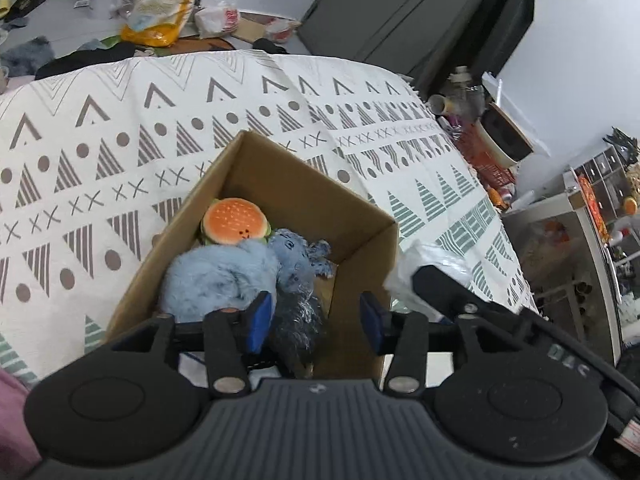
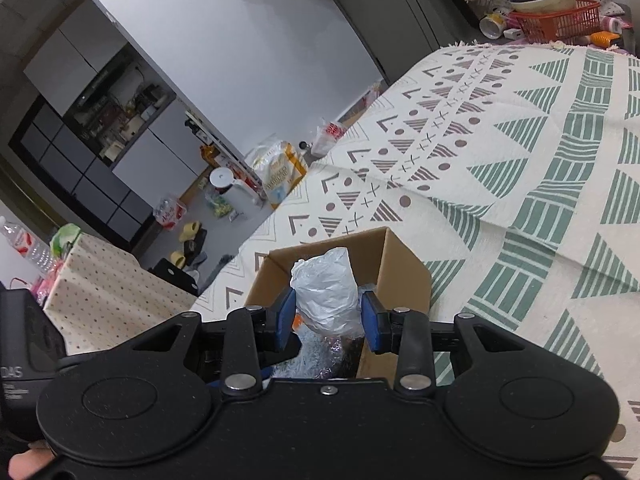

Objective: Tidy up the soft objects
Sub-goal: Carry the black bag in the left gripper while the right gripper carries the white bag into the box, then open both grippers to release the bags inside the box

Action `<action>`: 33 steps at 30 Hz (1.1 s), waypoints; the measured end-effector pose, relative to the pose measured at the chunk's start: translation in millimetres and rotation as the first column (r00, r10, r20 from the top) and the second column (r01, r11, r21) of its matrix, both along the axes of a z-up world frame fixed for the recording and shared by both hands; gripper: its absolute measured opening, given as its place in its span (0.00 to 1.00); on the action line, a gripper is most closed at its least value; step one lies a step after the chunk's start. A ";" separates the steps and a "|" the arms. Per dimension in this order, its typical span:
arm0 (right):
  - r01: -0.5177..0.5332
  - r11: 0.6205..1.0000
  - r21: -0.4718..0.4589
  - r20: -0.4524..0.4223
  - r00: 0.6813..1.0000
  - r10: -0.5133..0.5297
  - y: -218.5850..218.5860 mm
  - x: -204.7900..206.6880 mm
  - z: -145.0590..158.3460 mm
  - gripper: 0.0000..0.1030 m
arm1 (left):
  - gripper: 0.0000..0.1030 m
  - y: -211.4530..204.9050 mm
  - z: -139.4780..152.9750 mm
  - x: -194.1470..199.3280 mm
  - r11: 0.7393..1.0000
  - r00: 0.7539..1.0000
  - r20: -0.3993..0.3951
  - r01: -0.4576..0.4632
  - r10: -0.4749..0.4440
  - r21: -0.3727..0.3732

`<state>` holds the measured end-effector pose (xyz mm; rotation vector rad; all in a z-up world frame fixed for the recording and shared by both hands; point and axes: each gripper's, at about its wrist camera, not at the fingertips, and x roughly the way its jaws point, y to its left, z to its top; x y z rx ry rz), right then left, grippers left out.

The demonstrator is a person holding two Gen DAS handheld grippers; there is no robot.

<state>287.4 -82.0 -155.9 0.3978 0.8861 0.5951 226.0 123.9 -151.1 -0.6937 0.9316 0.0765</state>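
We take the cardboard box [image 1: 360, 216] as our landmark; it sits on the patterned cloth [image 1: 120, 140]. Inside it, at the far end, lies the burger plush [image 1: 234, 222]; just nearer us rests the pale blue fluffy toy [image 1: 216, 284], touching the burger, and beside that a blue shaggy toy [image 1: 304, 256] and a dark furry piece [image 1: 298, 328].

Our left gripper [image 1: 316, 322] hangs over the near end of the box with its 2 blue pads spread apart and nothing between them. Our right gripper [image 2: 329, 322] is above the box too, and the crumpled white plastic bag [image 2: 326, 292] sits between its pads; whether the pads actually pinch it we cannot tell, since a sliver of gap seems to show on each side.

We judge the bag to be very light, limp and slippery, so it wants a hold on a bunched fold. The plush pieces should squash readily; we would take them across the thick middle.
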 end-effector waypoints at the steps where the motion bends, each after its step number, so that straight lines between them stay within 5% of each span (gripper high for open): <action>1: 0.000 1.000 -0.004 -0.004 1.000 0.000 1.9 0.8 -1.0 0.35 | 0.50 1.9 1.1 -0.4 1.000 1.000 0.003 -0.003 0.003 0.014; 14: 0.020 1.000 0.014 -0.003 1.000 -0.020 23.8 6.0 6.6 0.37 | 0.51 39.3 11.1 -6.6 0.999 0.999 0.008 -0.039 0.039 0.022; 20: 0.053 0.998 0.026 0.025 0.998 -0.054 24.0 5.7 16.8 0.52 | 0.51 44.8 26.3 -14.4 0.999 0.999 0.027 -0.038 0.037 0.036; 25: 0.075 0.997 -0.003 0.035 0.997 -0.075 14.7 -4.2 22.3 0.56 | 0.68 45.3 38.7 -25.9 0.995 0.997 0.051 -0.060 0.056 0.079; 33: 0.110 0.992 -0.068 0.026 0.994 -0.109 -8.6 -30.2 39.8 0.69 | 0.74 40.3 58.1 -44.7 0.992 0.997 0.073 -0.038 0.029 0.121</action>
